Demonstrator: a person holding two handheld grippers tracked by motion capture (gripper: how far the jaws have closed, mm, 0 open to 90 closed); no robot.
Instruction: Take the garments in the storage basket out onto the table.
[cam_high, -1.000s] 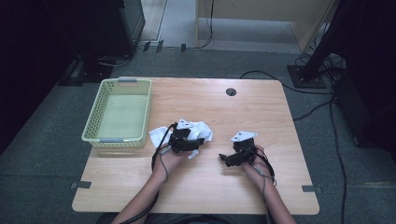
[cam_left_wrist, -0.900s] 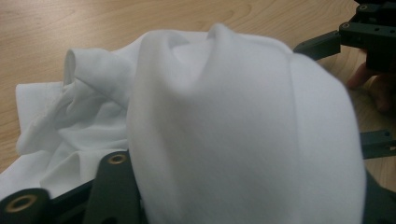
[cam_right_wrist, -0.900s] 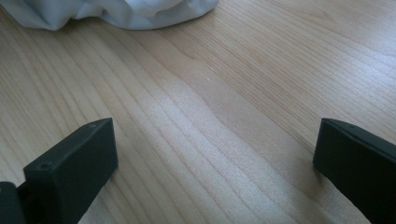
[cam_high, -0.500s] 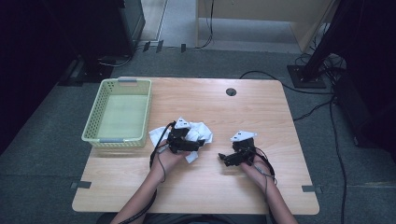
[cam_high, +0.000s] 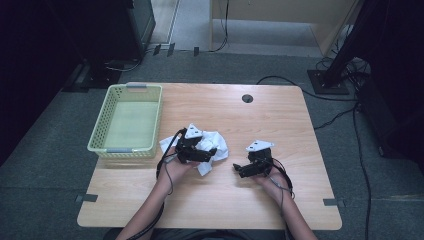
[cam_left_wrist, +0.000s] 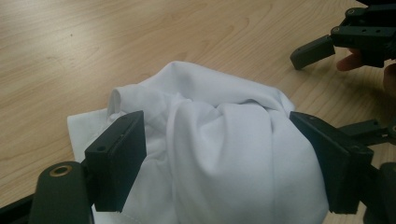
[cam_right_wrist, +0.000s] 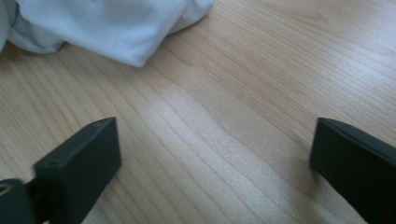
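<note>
A crumpled white cloth lies on the wooden table, left of centre. My left gripper lies over it, and its jaws have just been opening. In the left gripper view the cloth bulges up between the spread jaws of my left gripper, loose rather than pinched. My right gripper rests on the table to the right of the cloth, pointing left towards it. In its own view my right gripper is open over bare wood, with a corner of the cloth ahead of it.
A pale green plastic basket with nothing in it stands at the table's left side, just beside the cloth. A round cable hole sits near the far edge. Cables trail on the floor to the right.
The left gripper's jaws stand wider around the cloth, and the bunch has loosened and spread. The left hand shifted slightly left. The right hand has stayed put.
</note>
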